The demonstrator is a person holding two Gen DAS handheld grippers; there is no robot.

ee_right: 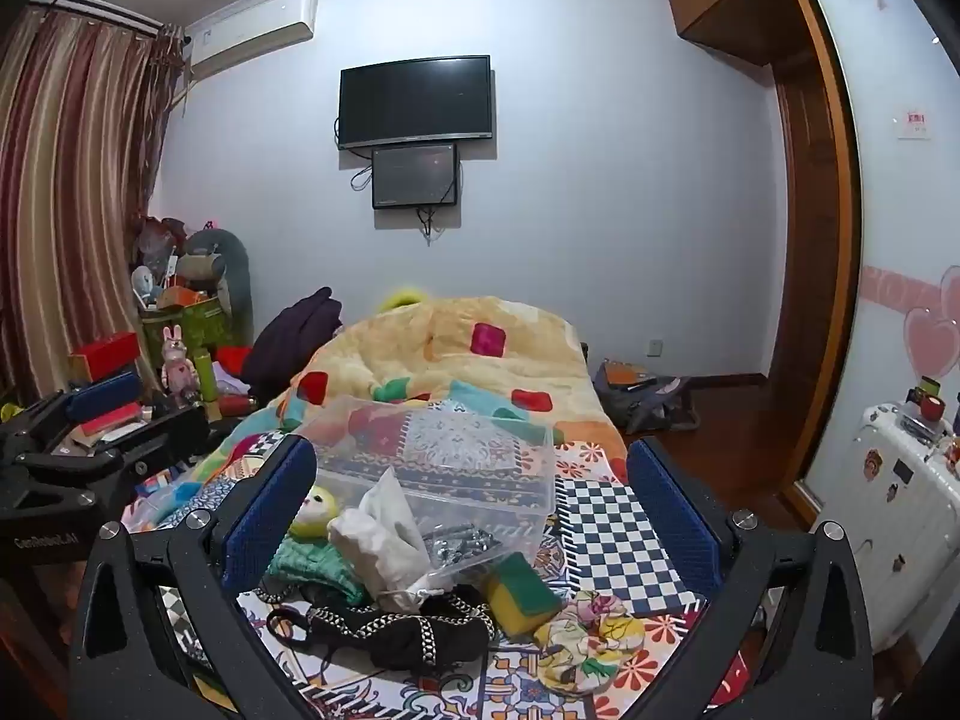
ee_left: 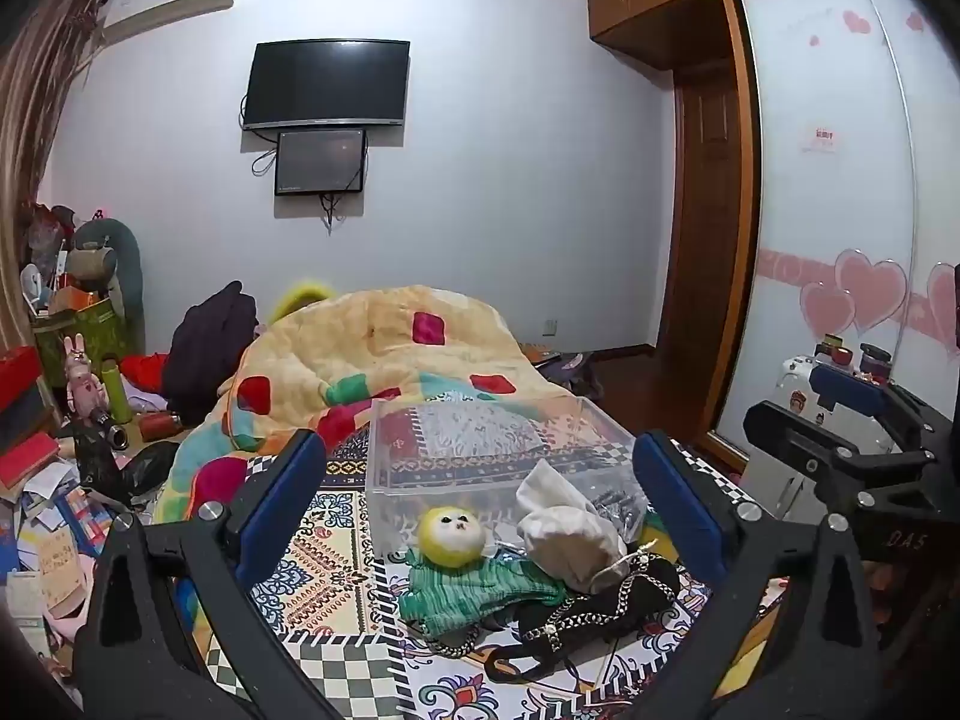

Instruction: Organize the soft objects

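Note:
A clear plastic bin (ee_left: pixel 480 450) (ee_right: pixel 444 468) stands on the patterned bed cover. In front of it lies a pile of soft things: a yellow-headed doll in green knit (ee_left: pixel 451 537) (ee_right: pixel 315 510), a white cloth pouch (ee_left: pixel 570 534) (ee_right: pixel 384 534), a black bag with a chain (ee_left: pixel 594 612) (ee_right: pixel 414 630), a yellow-green sponge (ee_right: pixel 521 594) and a floral scrunchie (ee_right: pixel 591 639). My left gripper (ee_left: pixel 480 516) is open and empty above the pile. My right gripper (ee_right: pixel 474 516) is open and empty above the pile.
A colourful quilt (ee_left: pixel 384 354) is heaped behind the bin. Clutter of boxes and toys (ee_left: pixel 72 396) fills the left floor. A white suitcase (ee_right: pixel 900 516) stands by the sliding wardrobe on the right. The right gripper's body (ee_left: pixel 840 450) sits to my right.

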